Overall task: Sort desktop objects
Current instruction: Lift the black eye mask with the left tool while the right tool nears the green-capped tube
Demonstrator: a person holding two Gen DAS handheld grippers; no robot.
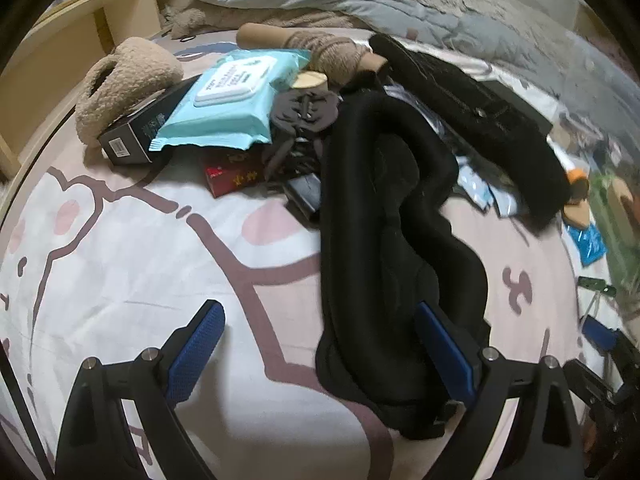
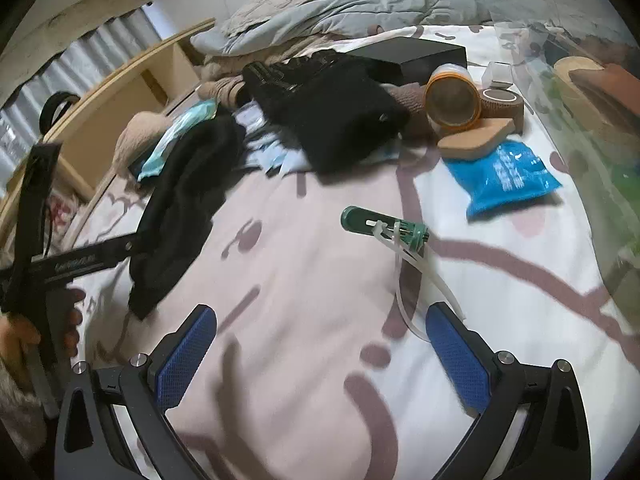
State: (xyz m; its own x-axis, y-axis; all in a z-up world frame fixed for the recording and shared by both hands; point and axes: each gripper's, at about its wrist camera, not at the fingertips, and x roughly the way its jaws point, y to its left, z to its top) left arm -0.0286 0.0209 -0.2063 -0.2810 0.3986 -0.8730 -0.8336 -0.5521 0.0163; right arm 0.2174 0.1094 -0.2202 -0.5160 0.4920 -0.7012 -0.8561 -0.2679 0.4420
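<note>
My left gripper [image 1: 320, 344] is spread wide, a black padded eye mask [image 1: 384, 240] draped against its right finger. My right gripper [image 2: 320, 344] is released; green tool [image 2: 384, 226] lies just ahead.

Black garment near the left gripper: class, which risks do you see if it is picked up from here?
1. The black garment runs up into the pile, so lifting may drag the wipes pack and nearby items.
2. The open left gripper has only its right finger at the cloth edge; the grip may slip.
</note>
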